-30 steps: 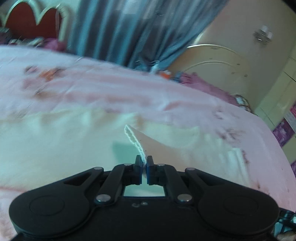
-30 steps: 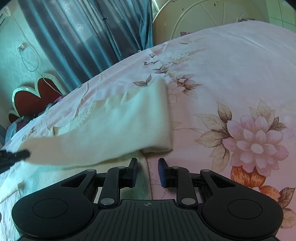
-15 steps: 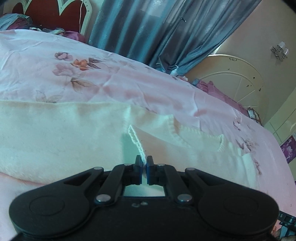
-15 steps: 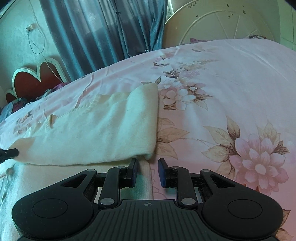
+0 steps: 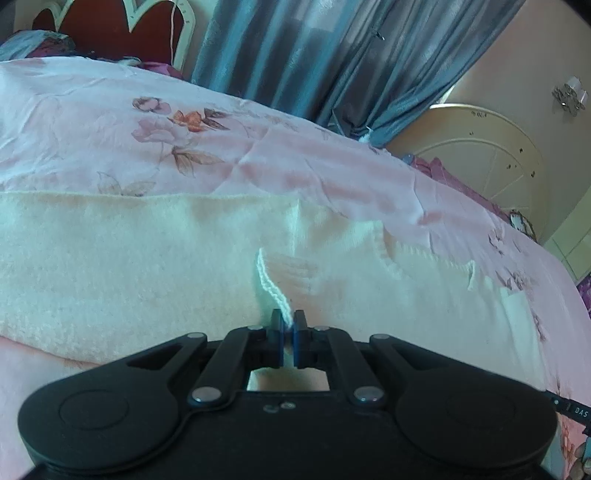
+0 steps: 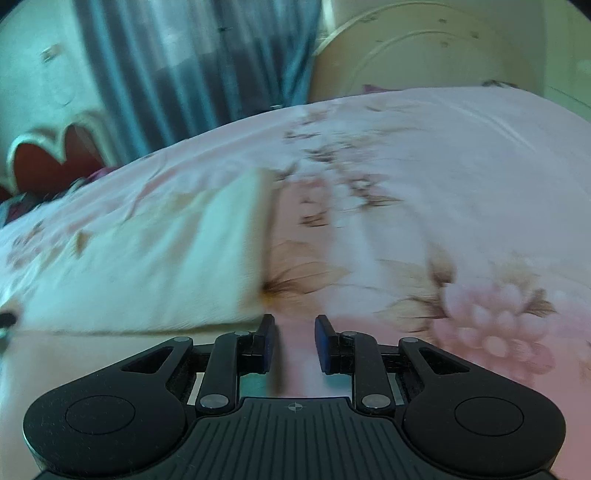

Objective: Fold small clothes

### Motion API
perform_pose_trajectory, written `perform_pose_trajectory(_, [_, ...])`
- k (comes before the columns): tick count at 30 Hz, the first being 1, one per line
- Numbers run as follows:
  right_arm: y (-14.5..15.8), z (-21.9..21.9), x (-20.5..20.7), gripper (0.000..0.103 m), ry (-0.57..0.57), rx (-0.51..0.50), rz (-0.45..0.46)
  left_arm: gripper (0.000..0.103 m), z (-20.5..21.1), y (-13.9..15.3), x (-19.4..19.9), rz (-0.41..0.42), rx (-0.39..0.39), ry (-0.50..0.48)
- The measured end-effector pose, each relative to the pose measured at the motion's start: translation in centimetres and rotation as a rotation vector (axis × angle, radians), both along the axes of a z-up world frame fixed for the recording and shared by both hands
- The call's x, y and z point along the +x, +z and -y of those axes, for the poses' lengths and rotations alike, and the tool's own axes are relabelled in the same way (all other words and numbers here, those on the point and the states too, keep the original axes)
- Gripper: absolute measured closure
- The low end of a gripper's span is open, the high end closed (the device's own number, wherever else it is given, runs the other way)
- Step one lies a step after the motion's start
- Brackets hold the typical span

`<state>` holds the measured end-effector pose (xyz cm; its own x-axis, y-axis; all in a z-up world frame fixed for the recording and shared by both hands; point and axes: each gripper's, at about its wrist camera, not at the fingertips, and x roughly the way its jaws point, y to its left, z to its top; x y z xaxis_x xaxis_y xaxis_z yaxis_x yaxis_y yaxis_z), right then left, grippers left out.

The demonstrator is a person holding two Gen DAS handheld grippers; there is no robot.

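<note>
Cream knitted garment, spread on pink floral bed; left gripper fingers pinch its scalloped edge for folding; right gripper fingers narrowly apart, holding nothing.

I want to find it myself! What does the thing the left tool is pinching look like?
Look at the big pink flowered bedsheet. Across it lies a cream knitted garment, soft and fuzzy. The left tool is shut on its thin scalloped edge, which stands up in a ridge, unlike the flat printed sheet around it.

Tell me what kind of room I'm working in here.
Most likely a bedroom: the cream garment lies on a bed with a pink floral sheet, a red heart-shaped headboard behind it, and blue curtains.
</note>
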<state>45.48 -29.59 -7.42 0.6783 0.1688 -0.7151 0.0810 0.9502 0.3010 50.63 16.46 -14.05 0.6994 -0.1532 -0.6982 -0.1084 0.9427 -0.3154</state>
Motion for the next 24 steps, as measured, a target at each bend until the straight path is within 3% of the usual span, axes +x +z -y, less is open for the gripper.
perform_pose_trajectory(2, [0.5, 0.5, 0.0, 0.085, 0.046, 0.04, -0.002, 0.098, -0.1, -0.1, 0.0, -0.005, -0.001, -0.009])
perform_pose_trajectory(4, [1.6, 1.0, -0.7, 0.085, 0.047, 0.039, 0.055, 0.087, -0.2, 0.0, -0.1, -0.006, 0.008, -0.027])
perform_pose_trajectory(6, [2.3, 1.5, -0.7, 0.085, 0.038, 0.062, 0.084, 0.064, -0.2, 0.4, -0.4, 0.023, 0.025, -0.036])
perform_pose_trajectory(8, [2.5, 1.6, 0.0, 0.085, 0.04, 0.071, 0.103, 0.052, -0.3, 0.5, -0.2, 0.035, 0.05, -0.039])
perform_pose_trajectory(9, [2.5, 1.6, 0.7, 0.085, 0.037, 0.073, 0.108, 0.051, -0.3, 0.5, 0.1, 0.032, 0.052, -0.044])
perform_pose_trajectory(14, [2.4, 1.8, 4.9, 0.085, 0.015, 0.133, 0.12, 0.059, 0.0, -0.2, 2.7, 0.004, 0.052, -0.086])
perform_pose_trajectory(17, [2.7, 1.0, 6.0, 0.085, 0.079, 0.154, 0.137, 0.097, 0.1, -0.3, 3.6, -0.004, 0.042, -0.128])
perform_pose_trajectory(18, [2.4, 0.0, 6.3, 0.086, 0.129, 0.115, 0.121, 0.097, 0.1, -0.1, 3.3, 0.017, 0.042, -0.118])
perform_pose_trajectory(20, [0.2, -1.6, 6.9, 0.086, 0.176, -0.048, 0.004, 0.097, 0.3, -0.1, 2.7, 0.047, 0.08, -0.108])
perform_pose_trajectory(24, [0.4, -0.5, 6.8, 0.086, 0.13, -0.016, 0.009, 0.091, 0.4, -0.9, 1.9, 0.045, 0.098, -0.116])
